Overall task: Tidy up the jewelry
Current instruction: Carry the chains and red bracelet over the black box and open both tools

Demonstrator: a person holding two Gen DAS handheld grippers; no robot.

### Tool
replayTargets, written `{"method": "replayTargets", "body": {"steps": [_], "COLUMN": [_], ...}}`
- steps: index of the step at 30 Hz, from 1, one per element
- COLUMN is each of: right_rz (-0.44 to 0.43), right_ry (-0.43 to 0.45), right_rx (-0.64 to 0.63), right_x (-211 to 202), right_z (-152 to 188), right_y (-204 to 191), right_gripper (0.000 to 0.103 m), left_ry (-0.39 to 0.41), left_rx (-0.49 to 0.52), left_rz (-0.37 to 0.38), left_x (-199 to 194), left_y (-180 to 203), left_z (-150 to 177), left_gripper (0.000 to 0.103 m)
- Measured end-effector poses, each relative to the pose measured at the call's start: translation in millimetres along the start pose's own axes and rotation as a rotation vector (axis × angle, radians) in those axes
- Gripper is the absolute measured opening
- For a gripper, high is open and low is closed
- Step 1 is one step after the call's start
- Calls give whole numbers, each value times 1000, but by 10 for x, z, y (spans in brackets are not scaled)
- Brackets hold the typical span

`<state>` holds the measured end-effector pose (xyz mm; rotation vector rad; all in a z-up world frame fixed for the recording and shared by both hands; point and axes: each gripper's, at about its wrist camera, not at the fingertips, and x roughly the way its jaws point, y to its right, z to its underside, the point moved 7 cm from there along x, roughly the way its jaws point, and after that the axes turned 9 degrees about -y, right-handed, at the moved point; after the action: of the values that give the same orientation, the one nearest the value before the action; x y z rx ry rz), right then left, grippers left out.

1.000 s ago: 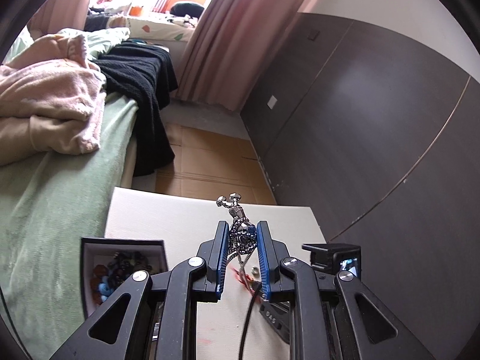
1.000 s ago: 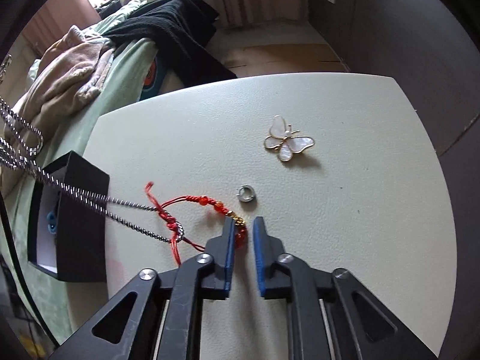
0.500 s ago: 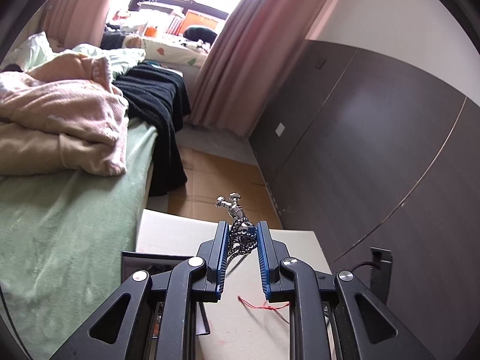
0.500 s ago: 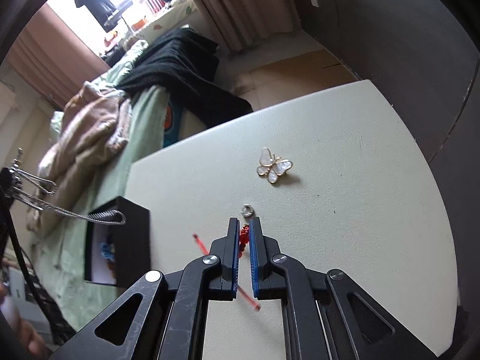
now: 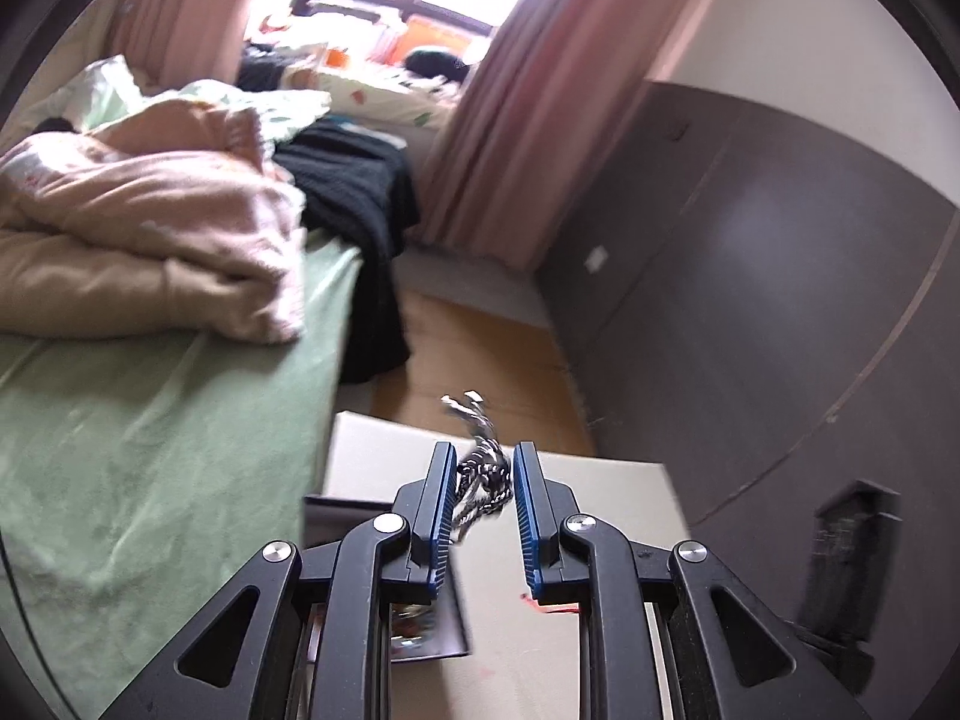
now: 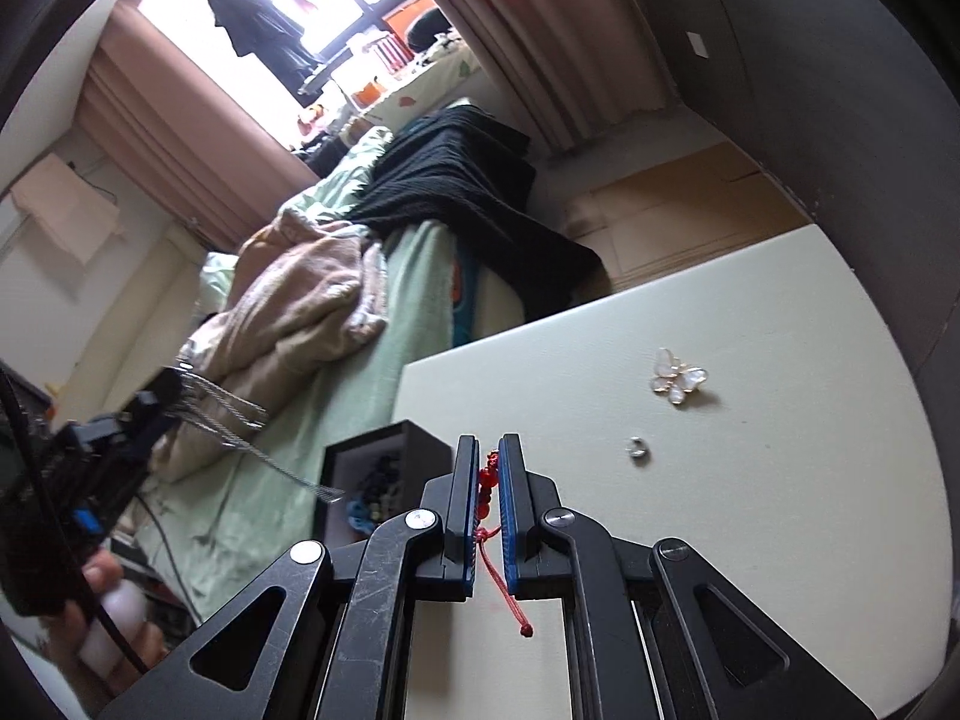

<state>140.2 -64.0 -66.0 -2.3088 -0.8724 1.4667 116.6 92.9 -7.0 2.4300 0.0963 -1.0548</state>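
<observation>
**Both grippers up w/ jewelry, box below**

Left gripper (image 5: 483, 483) sits raised over the near-left part of the pale table (image 5: 600, 516), w/ a bunched silver chain (image 5: 480, 483) between its blue pads (image 5: 443, 501). Jaws look a bit apart: chain touches the left pad, a gap shows on the right side, so whether it's actually pinched can't be told. Chain's clasp end pokes up past the fingertips; view is motion-blurred. In the right wrist view the same chain (image 6: 240, 420) hangs from that gripper (image 6: 153, 405) at far left, strands trailing down toward the black jewelry box (image 6: 384, 462), loose end just beside the box's open top.

Right gripper (image 6: 489, 471) is clamped on the red bracelet (image 6: 489, 477), jaws nearly together, red beads squeezed between pads (image 6: 465, 492). A red cord tail w/ knot dangles below the pads, above the table (image 6: 750, 540).

Box is open, at the table's left edge next to the bed; beads incl. something blue visible inside. In the left wrist view the box (image 5: 444, 618) is mostly hidden under the fingers.

On the table, well apart from the box: white-and-gold butterfly piece (image 6: 678, 381) toward the far right, small silver ring (image 6: 637, 449) nearer, between butterfly and right gripper.

Bkgd: green-sheeted bed (image 5: 150, 450) w/ pink blanket (image 5: 150, 228) and black garment (image 5: 360, 204), pink curtains (image 5: 498, 138), dark wall panels (image 5: 750, 300).
</observation>
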Motion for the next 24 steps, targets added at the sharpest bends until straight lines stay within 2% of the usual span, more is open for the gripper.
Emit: {"method": "replayTargets", "body": {"steps": [1,3,5,15,20,21,22,24], "right_rz": [-15,-39,-69,-208,-308,-306,-279,-203], "right_ry": [3,7,12,30,11,-8,-43,-111], "right_rx": [-7,-19,-28,-74,-68,-74,-77,-38], "right_x": [9,22,33,129,348,438,550,736], "right_z": [1,15,29,62,35,41,65,131], "right_y": [-63,-148,-248,-734,-907,-922,-908,-768], "right_gripper": [8,8,7,8,8,9,12,36], "left_ry": [-16,-24,3,10,27,26,24,19], "left_rx": [-12,-48,-69,-128,-142,-143,-141,-137], "left_rz": [8,28,19,9,-3,-8,-11,-20], "left_x": [16,8,-49,-94,-143,-139,-133,-111], "left_y": [-34,-107,-171,-386,-444,-456,-462,-464], "left_z": [-1,-4,-23,-58,-78,-73,-69,-68], "left_gripper": [30,60,68,68,68,68,68,68]}}
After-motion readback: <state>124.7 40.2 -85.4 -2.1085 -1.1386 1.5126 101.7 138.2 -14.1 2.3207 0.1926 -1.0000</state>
